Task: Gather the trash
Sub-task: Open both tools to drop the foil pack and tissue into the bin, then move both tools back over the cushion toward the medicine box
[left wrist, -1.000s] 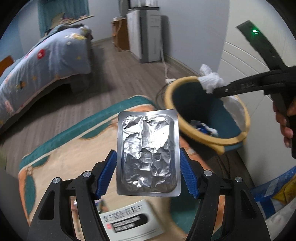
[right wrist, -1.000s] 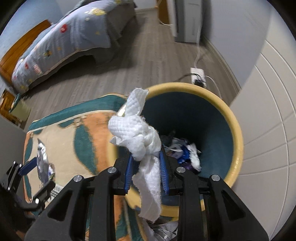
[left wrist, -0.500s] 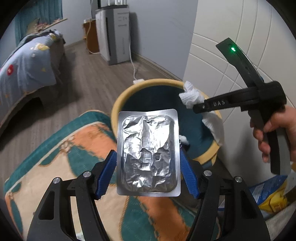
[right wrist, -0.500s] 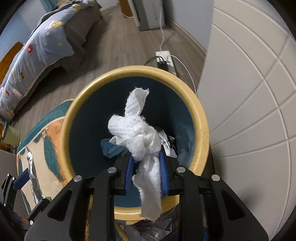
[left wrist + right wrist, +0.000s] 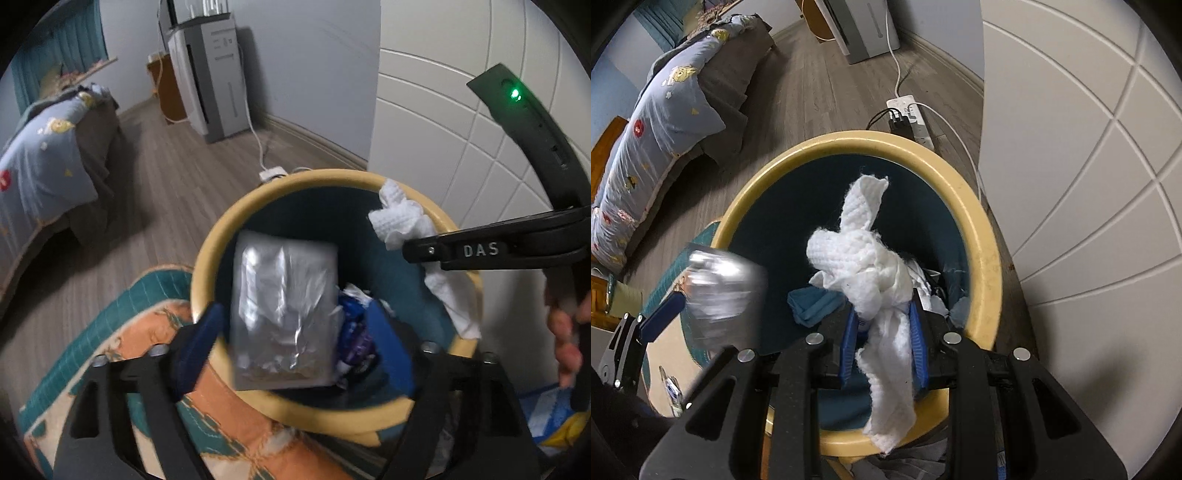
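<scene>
A round bin with a yellow rim [image 5: 207, 266] [image 5: 986, 236] and dark teal inside stands on the floor by a white wall, with trash in its bottom. My left gripper [image 5: 295, 332] is open above the bin. The silver foil packet [image 5: 284, 314] [image 5: 724, 291] is blurred, loose between its blue pads [image 5: 201, 339], over the bin mouth. My right gripper [image 5: 884, 343] is shut on a crumpled white paper towel [image 5: 871, 266] [image 5: 402, 221] and holds it over the bin.
A patterned orange and teal rug [image 5: 122, 332] lies beside the bin. A power strip with cables [image 5: 908, 118] sits behind it. A bed with a blue quilt [image 5: 657, 122] is at left. A white appliance [image 5: 210, 74] stands at the far wall. Bags [image 5: 554, 413] lie at lower right.
My left gripper has moved over the bin and opened; the foil packet has come loose and is dropping. My right gripper has stayed over the bin, still gripping the towel.
</scene>
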Demonstrator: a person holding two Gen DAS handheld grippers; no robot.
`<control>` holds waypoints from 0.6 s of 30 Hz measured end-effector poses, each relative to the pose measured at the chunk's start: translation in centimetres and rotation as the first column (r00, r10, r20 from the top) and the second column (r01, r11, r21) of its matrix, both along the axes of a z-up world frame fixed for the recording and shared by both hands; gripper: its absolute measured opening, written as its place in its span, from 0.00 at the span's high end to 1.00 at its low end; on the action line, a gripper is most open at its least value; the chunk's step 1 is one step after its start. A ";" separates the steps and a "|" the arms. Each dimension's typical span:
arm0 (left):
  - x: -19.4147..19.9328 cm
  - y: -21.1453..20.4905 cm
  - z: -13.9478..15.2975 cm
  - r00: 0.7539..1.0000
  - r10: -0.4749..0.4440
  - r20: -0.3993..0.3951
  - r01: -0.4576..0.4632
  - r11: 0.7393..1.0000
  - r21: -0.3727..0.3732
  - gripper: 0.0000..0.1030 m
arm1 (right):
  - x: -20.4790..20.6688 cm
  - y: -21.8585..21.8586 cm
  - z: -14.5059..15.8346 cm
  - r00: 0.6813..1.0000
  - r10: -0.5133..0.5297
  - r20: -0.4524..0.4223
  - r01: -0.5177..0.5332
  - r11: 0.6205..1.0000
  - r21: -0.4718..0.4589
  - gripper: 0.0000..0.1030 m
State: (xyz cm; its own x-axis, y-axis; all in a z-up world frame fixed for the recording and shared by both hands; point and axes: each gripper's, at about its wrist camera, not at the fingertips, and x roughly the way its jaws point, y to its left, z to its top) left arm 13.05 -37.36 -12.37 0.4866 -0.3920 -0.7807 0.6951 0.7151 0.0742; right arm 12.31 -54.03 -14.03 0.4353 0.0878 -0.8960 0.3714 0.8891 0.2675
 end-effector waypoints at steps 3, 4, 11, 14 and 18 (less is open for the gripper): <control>0.1 0.7 -0.3 1.000 0.005 -0.005 -0.005 1.000 -0.014 0.14 | 0.4 0.4 0.2 1.000 0.012 0.015 -0.012 1.000 -0.005 0.74; 0.2 0.9 -0.4 1.000 0.011 -0.009 -0.011 1.000 -0.017 0.12 | 0.5 0.5 0.4 1.000 0.013 0.023 -0.013 1.000 -0.004 0.73; 0.1 3.2 -0.7 0.998 0.066 -0.023 -0.067 0.997 -0.032 0.08 | 0.9 0.8 1.8 0.996 0.001 0.084 0.000 1.000 -0.013 0.31; -0.2 4.1 -0.6 0.997 0.074 -0.024 -0.074 0.997 -0.025 0.07 | 0.6 1.2 2.0 0.996 0.008 0.083 -0.006 1.000 -0.026 0.15; -1.1 5.9 0.5 0.997 0.082 -0.012 -0.083 0.996 -0.016 0.07 | 0.3 2.0 3.2 0.995 0.038 0.093 -0.033 0.998 -0.056 0.06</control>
